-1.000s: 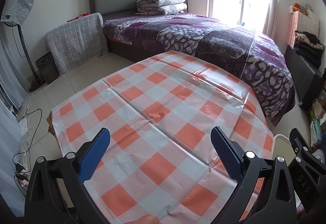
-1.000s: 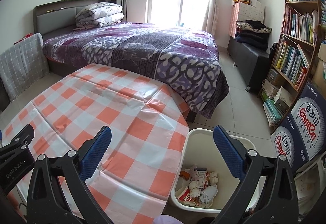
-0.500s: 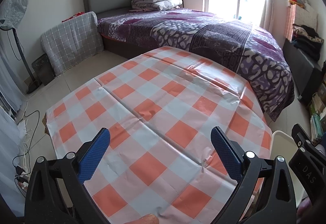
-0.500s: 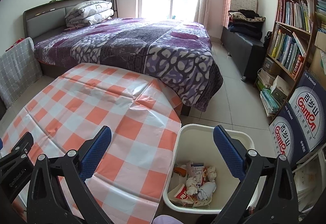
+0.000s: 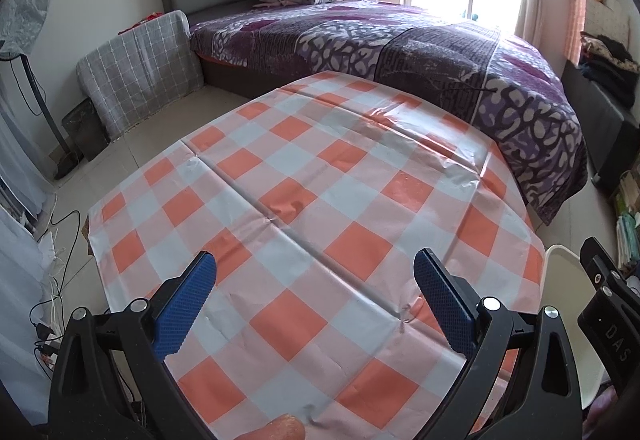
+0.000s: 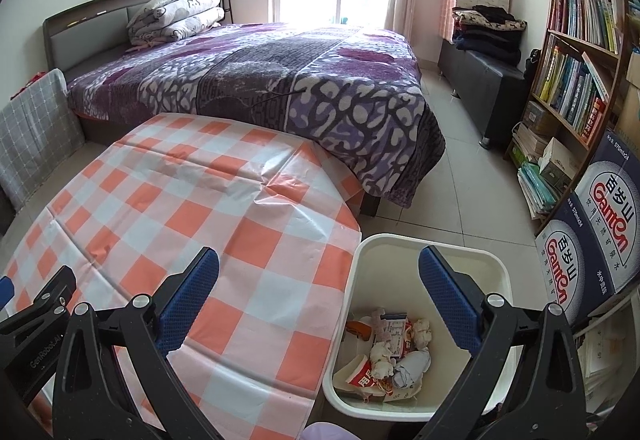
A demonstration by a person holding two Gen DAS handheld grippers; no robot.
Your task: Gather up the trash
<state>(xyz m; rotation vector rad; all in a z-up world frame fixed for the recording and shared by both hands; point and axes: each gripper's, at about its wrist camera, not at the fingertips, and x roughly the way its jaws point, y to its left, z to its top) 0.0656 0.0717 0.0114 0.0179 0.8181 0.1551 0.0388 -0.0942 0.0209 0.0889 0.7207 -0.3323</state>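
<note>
Both the left gripper (image 5: 314, 296) and right gripper (image 6: 318, 290) hang with jaws spread wide, holding nothing. The trash (image 6: 390, 354) lies in the bin (image 6: 430, 246) beside the table (image 5: 304, 176): crumpled paper and wrappers, likely light, soft and crushable, best pinched by a bunched fold

Tablecloth (image 5: 320, 200): glossy plastic sheet, creased, with sheen along the folds; bin (image 6: 400, 252): smooth matt plastic, holding crumpled paper (image 6: 400, 356); pads (image 6: 192, 296): dotted, rubbery, on matt black plastic arms with shiny metal screws; bedspread (image 6: 320, 80): soft, napped cloth; floor (image 6: 460, 176): smooth, faintly glossy tiles; bookshelf (image 6: 576, 40): wood.
</note>
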